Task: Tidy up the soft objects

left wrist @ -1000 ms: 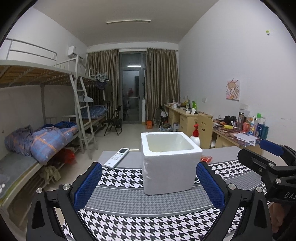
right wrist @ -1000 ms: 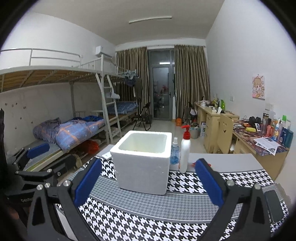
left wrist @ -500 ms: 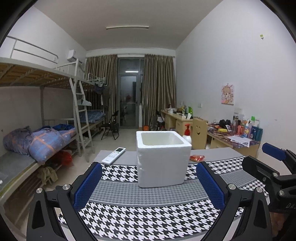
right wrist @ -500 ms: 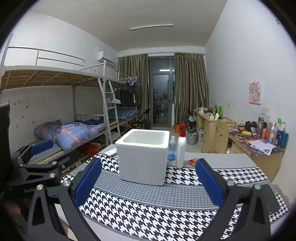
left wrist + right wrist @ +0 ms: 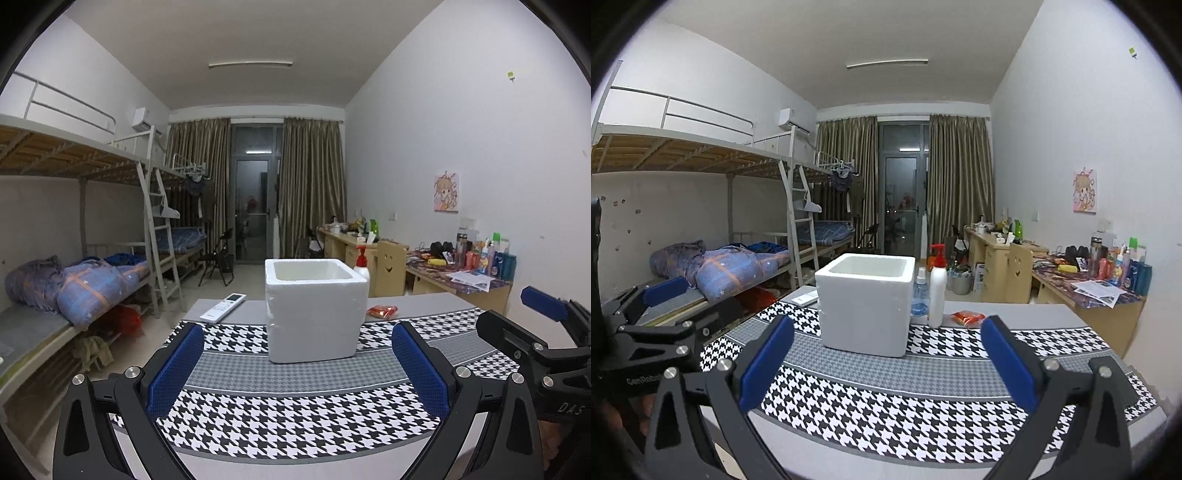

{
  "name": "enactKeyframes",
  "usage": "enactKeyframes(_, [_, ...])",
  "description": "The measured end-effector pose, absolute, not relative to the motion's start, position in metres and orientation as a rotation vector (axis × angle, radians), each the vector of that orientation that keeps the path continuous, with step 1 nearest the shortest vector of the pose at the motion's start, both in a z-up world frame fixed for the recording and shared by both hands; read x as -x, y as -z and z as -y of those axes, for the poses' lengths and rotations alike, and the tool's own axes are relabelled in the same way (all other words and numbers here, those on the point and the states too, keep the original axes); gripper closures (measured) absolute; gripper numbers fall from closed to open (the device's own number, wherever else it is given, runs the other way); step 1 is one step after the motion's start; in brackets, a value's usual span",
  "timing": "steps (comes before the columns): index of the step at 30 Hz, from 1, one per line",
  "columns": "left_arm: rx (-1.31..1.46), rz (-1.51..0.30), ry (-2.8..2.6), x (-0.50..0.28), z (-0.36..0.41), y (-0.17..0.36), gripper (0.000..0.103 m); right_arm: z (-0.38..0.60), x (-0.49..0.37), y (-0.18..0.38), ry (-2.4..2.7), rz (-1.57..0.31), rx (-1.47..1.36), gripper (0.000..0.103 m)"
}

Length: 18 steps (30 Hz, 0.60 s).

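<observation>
While the left wrist view a second ago had the white foam box (image 5: 314, 310) looming large and close, it now shows it smaller and farther off, with more of the houndstooth cloth (image 5: 295, 417) visible in front. The left hand-held gripper (image 5: 297, 365) has drawn back toward the near edge of the table (image 5: 424, 301); its blue pads are spread wide with nothing between them. The box stands upright beyond and between the fingers, well apart from them. A white remote (image 5: 222, 307) lies far left of the box, a red packet (image 5: 382, 311) just to its right.

In the right wrist view the same retreat shows: the box (image 5: 864, 302) sits farther away than before, left of centre. The right hand-held gripper (image 5: 886, 365) is likewise released, jaws wide and empty. A small blue spray bottle (image 5: 919, 295) and a white pump bottle (image 5: 937, 288) stand just right of the box, the red packet (image 5: 968, 317) beyond them. The left hand-held gripper (image 5: 665, 314) shows at the left edge.
</observation>
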<state>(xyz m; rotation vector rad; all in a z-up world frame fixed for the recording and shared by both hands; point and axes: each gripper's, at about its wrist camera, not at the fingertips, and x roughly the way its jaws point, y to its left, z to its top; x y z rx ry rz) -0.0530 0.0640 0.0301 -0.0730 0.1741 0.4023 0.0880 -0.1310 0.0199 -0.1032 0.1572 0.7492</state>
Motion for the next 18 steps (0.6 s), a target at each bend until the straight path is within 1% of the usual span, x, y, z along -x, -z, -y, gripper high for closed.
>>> enactKeyframes(5, [0.060,-0.164,-0.420,0.057,-0.060,-0.019,0.001,0.141,-0.084,-0.012,-0.740,-0.140,0.055,0.001])
enactKeyframes(14, [0.045,-0.177,-0.412,0.055,-0.055,0.002,0.001,0.146,-0.083,0.010,-0.697,-0.142,0.055,0.001])
enactKeyframes(18, [0.055,-0.169,-0.414,0.057,-0.059,0.004,0.001,0.147,-0.080,0.016,-0.688,-0.138,0.062,0.001])
